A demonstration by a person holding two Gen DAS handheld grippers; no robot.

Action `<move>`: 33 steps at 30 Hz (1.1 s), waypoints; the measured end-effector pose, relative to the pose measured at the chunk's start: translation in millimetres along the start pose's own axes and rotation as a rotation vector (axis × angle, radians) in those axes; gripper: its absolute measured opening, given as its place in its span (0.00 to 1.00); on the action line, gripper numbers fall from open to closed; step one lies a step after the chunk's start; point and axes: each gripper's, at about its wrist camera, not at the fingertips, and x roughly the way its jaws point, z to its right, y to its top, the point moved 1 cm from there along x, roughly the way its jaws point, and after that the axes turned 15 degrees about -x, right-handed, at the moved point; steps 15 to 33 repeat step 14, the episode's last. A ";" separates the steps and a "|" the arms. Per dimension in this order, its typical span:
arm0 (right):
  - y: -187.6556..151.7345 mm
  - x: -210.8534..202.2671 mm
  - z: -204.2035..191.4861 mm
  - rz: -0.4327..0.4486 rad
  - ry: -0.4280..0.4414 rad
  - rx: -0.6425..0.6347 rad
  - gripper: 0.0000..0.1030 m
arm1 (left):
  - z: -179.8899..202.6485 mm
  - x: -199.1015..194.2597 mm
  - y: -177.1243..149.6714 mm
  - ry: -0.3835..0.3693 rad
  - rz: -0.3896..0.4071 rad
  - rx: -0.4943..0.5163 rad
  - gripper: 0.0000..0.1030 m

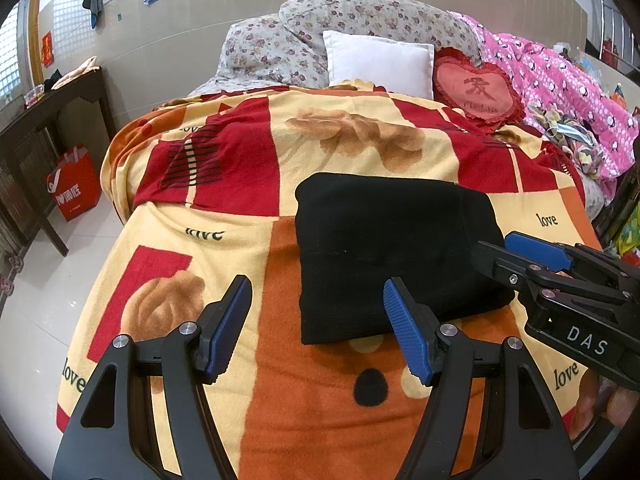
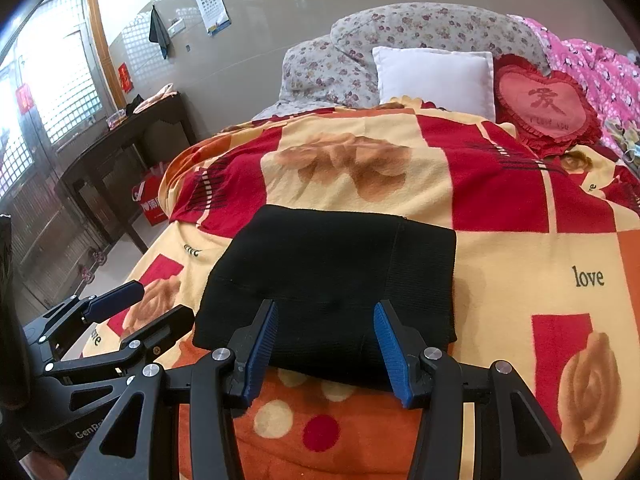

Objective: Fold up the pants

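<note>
Left wrist view shows the black pants (image 1: 396, 256) lying on the bed, on top of the blanket (image 1: 280, 380) with red, yellow and orange squares. The pants are already folded into a flat, neat block. It is a little wider from side to side than from front to back.

The left gripper (image 1: 318, 330) hangs over the blanket with its blue fingers spread wide apart. Nothing is between them. The pants sit ahead of it and a bit to its right, and only the right finger reaches in front of the near left corner of the block.

The right gripper (image 1: 508, 246) comes in from the right side of this view, close to the right edge of the pants. In the right wrist view, the right gripper (image 2: 326, 340) looks straight at the middle of the near edge of the pants (image 2: 332, 280). Its fingers are partly spread, and they hold nothing. They seem to float above the cloth, not to pinch it. The left gripper (image 2: 156, 304) shows at the left there, just beside the left edge of the pants.

So the right hand is the nearer one, and the block lies right in front of it. The folding looks done or almost done. If one more fold is wanted, I think the right hand would start it from the near edge.
</note>
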 end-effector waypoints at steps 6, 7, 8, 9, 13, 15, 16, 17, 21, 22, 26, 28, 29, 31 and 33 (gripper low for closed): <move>-0.9 -0.8 1.5 0.002 0.000 0.001 0.47 | 0.5 0.4 -1.3 -0.010 0.018 0.002 0.67; -1.4 -1.0 2.9 0.001 -0.004 0.005 0.47 | 0.3 1.2 -1.6 -0.016 0.019 0.001 0.67; -3.9 -0.5 6.6 0.000 -0.010 0.009 0.47 | 0.0 2.4 -1.6 -0.020 0.017 0.000 0.67; -6.9 0.0 12.2 -0.003 -0.024 0.015 0.47 | -0.4 3.7 -1.0 -0.021 0.015 0.000 0.67; -25.4 3.3 49.2 -0.044 -0.142 0.038 0.47 | -4.5 7.6 0.6 -0.023 0.024 -0.015 0.67; -28.8 4.6 58.7 -0.055 -0.166 0.045 0.47 | -6.0 10.2 1.3 -0.024 0.019 -0.021 0.67; -28.8 4.6 58.7 -0.055 -0.166 0.045 0.47 | -6.0 10.2 1.3 -0.024 0.019 -0.021 0.67; -28.8 4.6 58.7 -0.055 -0.166 0.045 0.47 | -6.0 10.2 1.3 -0.024 0.019 -0.021 0.67; -28.8 4.6 58.7 -0.055 -0.166 0.045 0.47 | -6.0 10.2 1.3 -0.024 0.019 -0.021 0.67; -28.8 4.6 58.7 -0.055 -0.166 0.045 0.47 | -6.0 10.2 1.3 -0.024 0.019 -0.021 0.67; -28.8 4.6 58.7 -0.055 -0.166 0.045 0.47 | -6.0 10.2 1.3 -0.024 0.019 -0.021 0.67; -28.8 4.6 58.7 -0.055 -0.166 0.045 0.47 | -6.0 10.2 1.3 -0.024 0.019 -0.021 0.67; -28.8 4.6 58.7 -0.055 -0.166 0.045 0.47 | -6.0 10.2 1.3 -0.024 0.019 -0.021 0.67; -28.8 4.6 58.7 -0.055 -0.166 0.045 0.47 | -6.0 10.2 1.3 -0.024 0.019 -0.021 0.67; -28.8 4.6 58.7 -0.055 -0.166 0.045 0.47 | -6.0 10.2 1.3 -0.024 0.019 -0.021 0.67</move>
